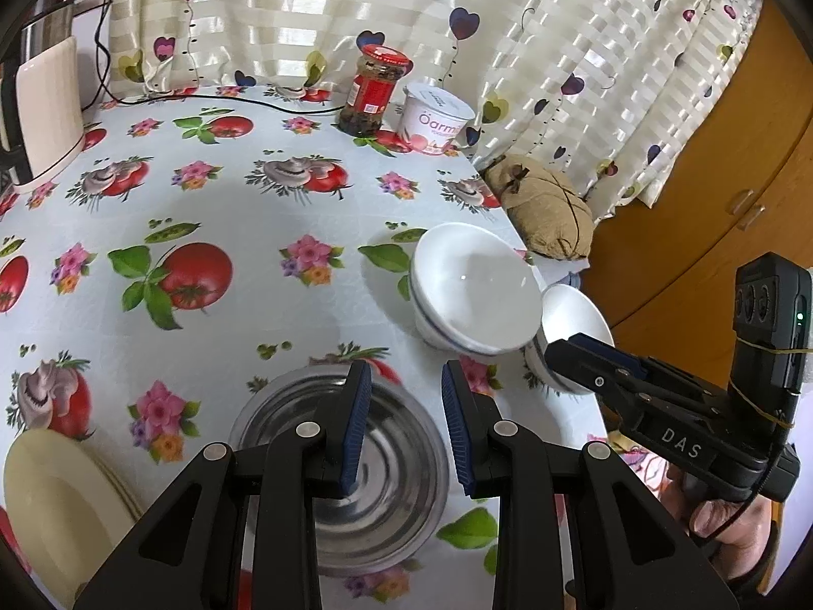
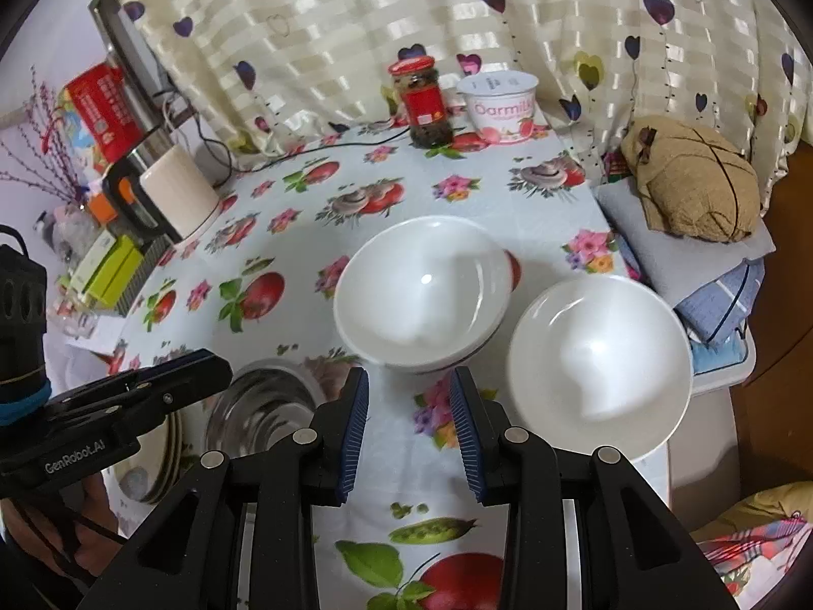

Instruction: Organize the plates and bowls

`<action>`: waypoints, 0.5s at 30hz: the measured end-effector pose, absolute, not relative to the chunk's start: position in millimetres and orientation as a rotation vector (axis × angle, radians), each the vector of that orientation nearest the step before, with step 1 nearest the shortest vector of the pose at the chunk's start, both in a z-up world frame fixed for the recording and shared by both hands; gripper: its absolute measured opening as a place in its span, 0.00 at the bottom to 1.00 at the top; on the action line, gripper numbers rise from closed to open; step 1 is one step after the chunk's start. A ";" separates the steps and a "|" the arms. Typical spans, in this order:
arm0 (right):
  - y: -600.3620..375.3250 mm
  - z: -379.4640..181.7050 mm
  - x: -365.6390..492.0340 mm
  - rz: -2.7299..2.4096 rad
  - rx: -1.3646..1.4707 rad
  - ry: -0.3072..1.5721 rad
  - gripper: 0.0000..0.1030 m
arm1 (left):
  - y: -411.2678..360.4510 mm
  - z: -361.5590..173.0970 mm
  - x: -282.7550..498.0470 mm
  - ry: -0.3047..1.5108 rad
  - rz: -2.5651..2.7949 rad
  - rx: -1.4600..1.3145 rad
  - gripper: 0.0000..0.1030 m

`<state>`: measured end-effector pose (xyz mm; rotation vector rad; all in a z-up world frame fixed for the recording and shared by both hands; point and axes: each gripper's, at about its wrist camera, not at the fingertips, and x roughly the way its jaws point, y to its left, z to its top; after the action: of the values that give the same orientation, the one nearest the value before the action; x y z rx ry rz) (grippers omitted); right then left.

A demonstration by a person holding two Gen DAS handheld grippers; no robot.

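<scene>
A steel bowl (image 1: 345, 478) sits on the floral tablecloth right under my left gripper (image 1: 406, 422), which is open and empty above it. A stack of white bowls (image 1: 472, 295) stands further right; a single white bowl (image 1: 574, 325) sits at the table's right edge. A cream plate stack (image 1: 61, 503) lies at the lower left. In the right wrist view my right gripper (image 2: 409, 427) is open and empty, just short of the stacked white bowls (image 2: 421, 290), with the single white bowl (image 2: 599, 361) to its right and the steel bowl (image 2: 264, 401) to its left.
A red-lidded jar (image 1: 371, 91) and a yogurt tub (image 1: 437, 117) stand at the table's back by the curtain. A kettle (image 2: 162, 193) with cables is at the back left. A brown sack (image 2: 696, 183) and folded cloths lie off the right edge.
</scene>
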<state>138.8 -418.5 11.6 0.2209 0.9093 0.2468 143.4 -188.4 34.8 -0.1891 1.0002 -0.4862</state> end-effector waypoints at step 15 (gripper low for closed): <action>-437.8 7.0 166.3 0.205 0.221 0.906 0.32 | -206.7 27.7 170.1 1.027 -0.494 -0.219 0.28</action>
<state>166.3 -437.8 7.0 0.2212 0.9063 0.2050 170.1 -206.7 27.7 -0.2185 1.0269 -0.4936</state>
